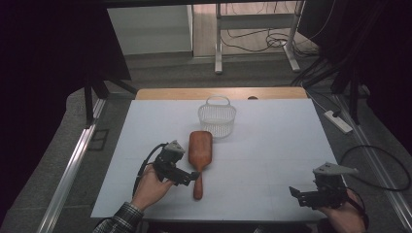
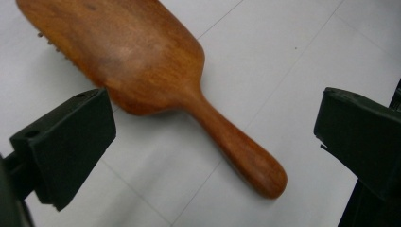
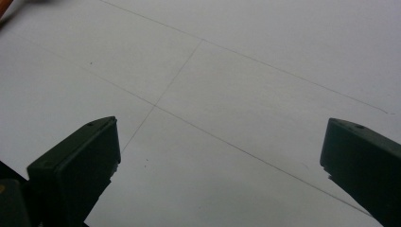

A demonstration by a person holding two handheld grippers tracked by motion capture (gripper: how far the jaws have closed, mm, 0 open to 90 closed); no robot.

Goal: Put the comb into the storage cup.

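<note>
Table (image 1: 272, 145): white top, matte, faint straight seam lines crossing it; a strip of bare wood edge shows along the 12 o'clock side. Wooden hairbrush (image 1: 199, 155) lies flat near centre, back side up, bristles down, broad head toward 12 o'clock, handle toward 6 o'clock. White mesh basket (image 1: 217, 118) stands upright just past the brush head at 12 o'clock, handle loop at its far rim, very close to the head; contact cannot be told. Rest of surface, from 3 o'clock round to 5 o'clock, bare white.

White mesh basket (image 1: 217, 117) on white table (image 1: 272, 145), power strip (image 1: 337, 121) on floor right
</note>
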